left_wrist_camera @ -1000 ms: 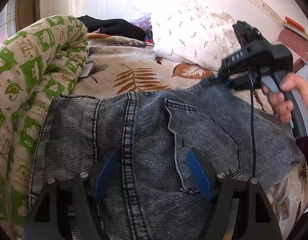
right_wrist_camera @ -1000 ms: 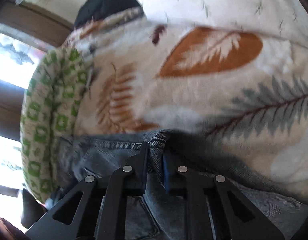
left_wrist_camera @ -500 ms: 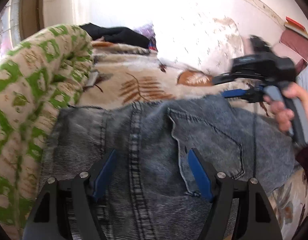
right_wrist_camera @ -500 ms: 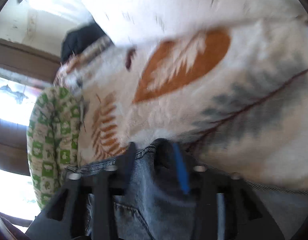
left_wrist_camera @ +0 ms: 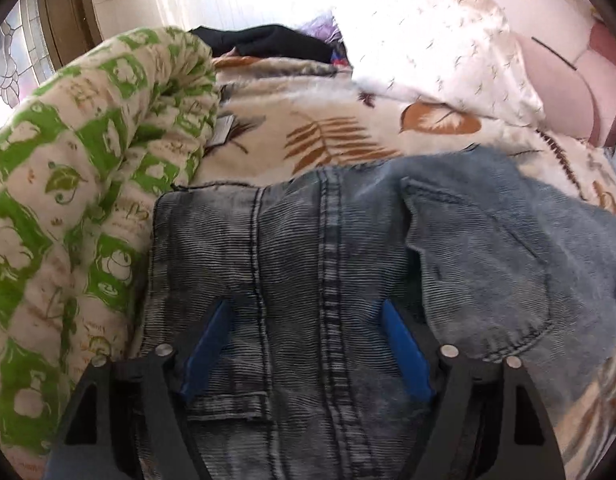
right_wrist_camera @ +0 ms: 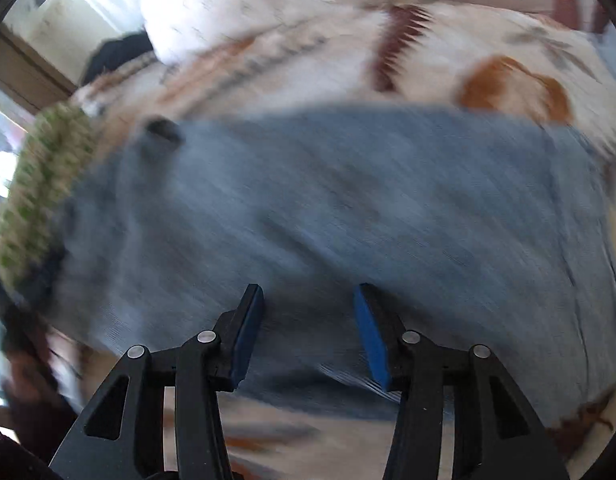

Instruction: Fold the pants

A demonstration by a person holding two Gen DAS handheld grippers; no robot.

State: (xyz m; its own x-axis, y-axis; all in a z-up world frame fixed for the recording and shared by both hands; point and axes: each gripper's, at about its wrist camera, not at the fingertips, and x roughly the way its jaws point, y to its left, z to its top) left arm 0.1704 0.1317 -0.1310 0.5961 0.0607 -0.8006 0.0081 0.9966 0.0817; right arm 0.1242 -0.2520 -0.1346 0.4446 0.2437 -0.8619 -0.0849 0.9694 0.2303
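Observation:
Grey-blue denim pants (left_wrist_camera: 332,264) lie folded on the leaf-print bed cover, back pocket (left_wrist_camera: 480,264) up. My left gripper (left_wrist_camera: 303,308) is open and hovers just over the denim, its blue pads either side of the centre seam. In the right wrist view the pants (right_wrist_camera: 348,208) fill the middle, blurred by motion. My right gripper (right_wrist_camera: 308,296) is open and empty above the near edge of the denim. The right gripper is out of sight in the left wrist view.
A rolled green-and-cream quilt (left_wrist_camera: 79,184) borders the pants on the left. A white pillow (left_wrist_camera: 448,48) and dark clothes (left_wrist_camera: 267,42) lie at the head of the bed. Leaf-print cover (left_wrist_camera: 332,140) stretches beyond the pants. A pink headboard (left_wrist_camera: 568,92) stands at the far right.
My right gripper let go of the waistband edge, opened, and pulled back out of the left wrist view. The released denim dropped flat. My left gripper stayed open over the pants.

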